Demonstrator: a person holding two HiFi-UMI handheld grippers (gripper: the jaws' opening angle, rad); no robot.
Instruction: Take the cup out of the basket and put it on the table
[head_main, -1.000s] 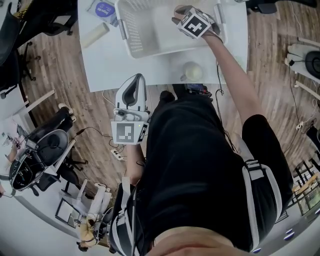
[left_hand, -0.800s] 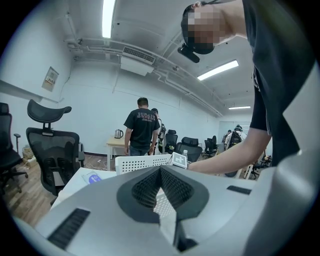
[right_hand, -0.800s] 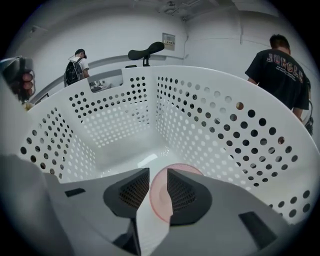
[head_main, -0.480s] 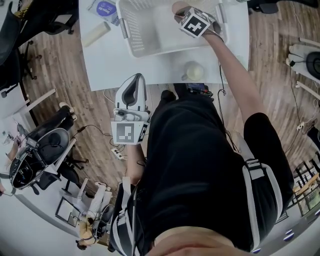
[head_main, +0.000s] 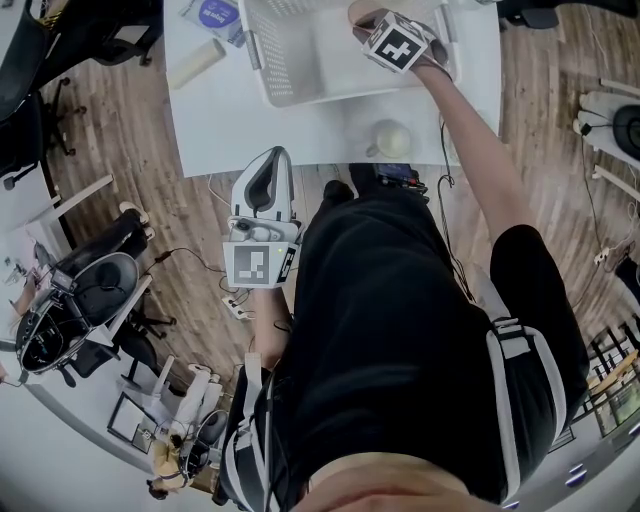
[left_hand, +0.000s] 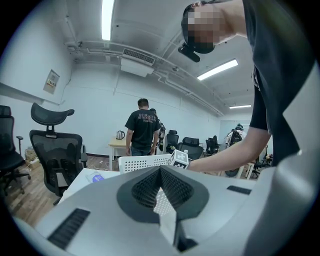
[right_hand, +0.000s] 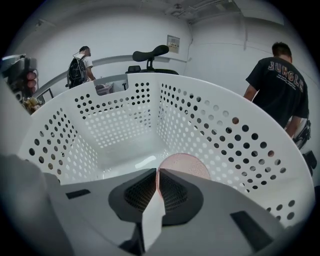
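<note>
Pale pink cup in basket

Black T-shirt back, bystander: "JUNGLE". Wall notice: print too small to read.

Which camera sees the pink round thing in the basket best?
Right gripper view: the pink round thing sits inside the basket, right at the fingers. In the head view the right gripper covers it. The left gripper view shows only the basket's outside.
</note>
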